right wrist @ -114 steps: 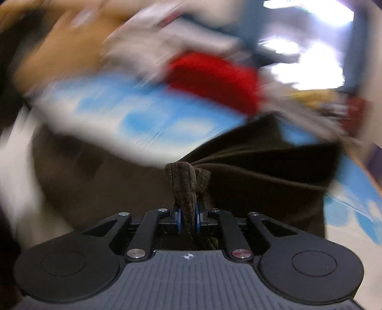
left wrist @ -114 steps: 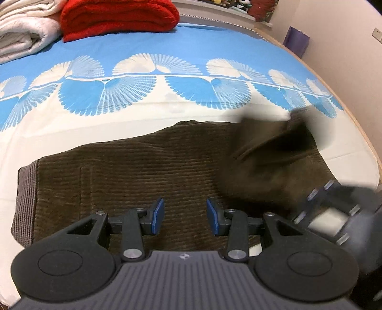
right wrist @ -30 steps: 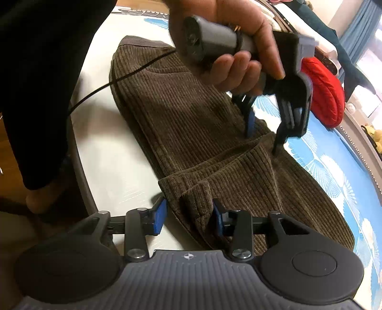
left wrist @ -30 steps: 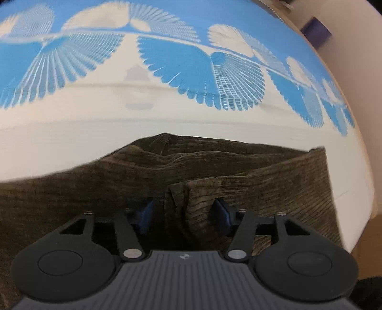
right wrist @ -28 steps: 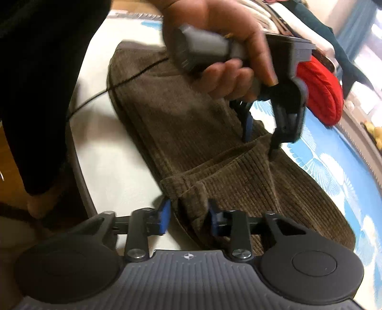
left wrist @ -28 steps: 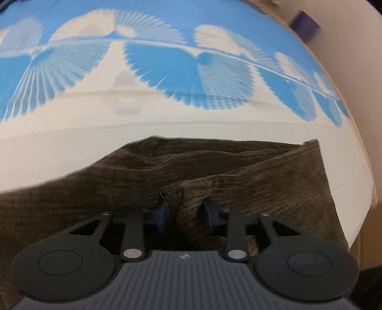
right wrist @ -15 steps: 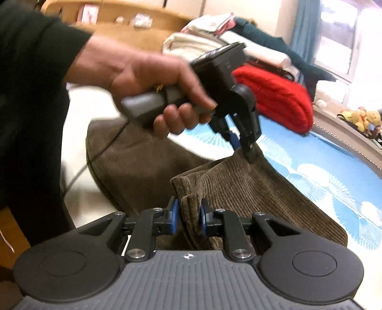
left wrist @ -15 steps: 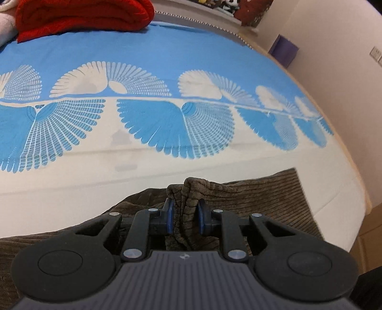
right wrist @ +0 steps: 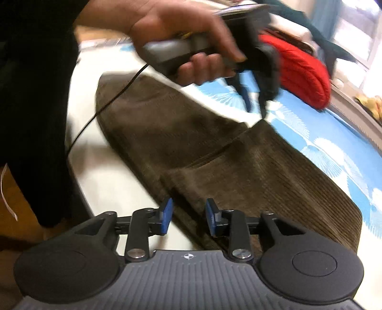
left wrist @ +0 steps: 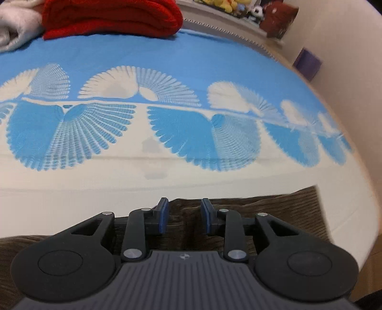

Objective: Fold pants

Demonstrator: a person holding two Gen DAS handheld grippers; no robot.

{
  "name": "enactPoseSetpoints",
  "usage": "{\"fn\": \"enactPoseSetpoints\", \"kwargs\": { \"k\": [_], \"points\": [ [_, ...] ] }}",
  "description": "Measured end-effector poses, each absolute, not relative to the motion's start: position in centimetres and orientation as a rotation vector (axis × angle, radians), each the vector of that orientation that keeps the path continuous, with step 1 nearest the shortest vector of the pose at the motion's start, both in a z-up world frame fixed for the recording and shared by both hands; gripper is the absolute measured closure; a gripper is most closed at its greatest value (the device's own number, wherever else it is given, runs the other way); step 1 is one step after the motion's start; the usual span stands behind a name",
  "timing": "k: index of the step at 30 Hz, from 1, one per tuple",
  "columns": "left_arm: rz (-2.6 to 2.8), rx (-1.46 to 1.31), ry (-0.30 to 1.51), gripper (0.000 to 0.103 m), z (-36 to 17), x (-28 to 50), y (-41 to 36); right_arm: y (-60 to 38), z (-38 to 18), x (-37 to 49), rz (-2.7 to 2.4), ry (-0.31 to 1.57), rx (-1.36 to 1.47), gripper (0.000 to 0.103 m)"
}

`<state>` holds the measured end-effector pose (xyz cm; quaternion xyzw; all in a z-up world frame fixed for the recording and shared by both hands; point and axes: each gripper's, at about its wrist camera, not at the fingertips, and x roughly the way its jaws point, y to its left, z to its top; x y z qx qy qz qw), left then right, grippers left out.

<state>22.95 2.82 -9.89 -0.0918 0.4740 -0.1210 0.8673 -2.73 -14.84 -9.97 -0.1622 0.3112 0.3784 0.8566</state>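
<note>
The brown corduroy pants (right wrist: 250,167) lie flat on the bed, with one part folded over the rest along a crosswise edge. My right gripper (right wrist: 187,215) is open and empty, its jaws just above the near edge of the fold. My left gripper (left wrist: 183,218) is open and empty over the far edge of the pants (left wrist: 274,209). The left gripper also shows in the right wrist view (right wrist: 255,100), held in a hand, its tips just above the fold's far corner.
The bed sheet (left wrist: 167,78) is blue and white with fan patterns. A folded red blanket (left wrist: 112,16) and a white one (left wrist: 14,28) lie at the head of the bed. The person in black (right wrist: 35,95) stands at the bed's near edge.
Both grippers were shut on the pants' folded edge and holding it up. Now both have opened and let go, and the fabric lies flat on the bed.
</note>
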Motion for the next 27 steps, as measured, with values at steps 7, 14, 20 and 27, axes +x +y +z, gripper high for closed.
{"fn": "enactPoseSetpoints", "kwargs": {
  "k": [7, 14, 20, 27],
  "points": [
    [-0.522, -0.103, 1.034, 0.075, -10.4, 21.6, -0.8, -21.7, -8.4, 1.2, 0.451, 0.712, 0.005, 0.055],
    [-0.423, 0.039, 1.173, 0.101, -14.0, 21.6, -1.9, -28.5, -10.6, 3.7, 0.016, 0.86, 0.182, 0.054],
    [-0.511, 0.049, 1.113, 0.098, -10.3, 18.2, -2.5, -32.5, -12.7, 3.9, -0.143, 0.964, 0.333, 0.041],
    [-0.495, 0.195, 1.208, 0.098, -10.0, 11.3, -3.3, -34.2, -14.1, 3.6, -0.117, 1.027, 0.539, 0.037]
  ]
}}
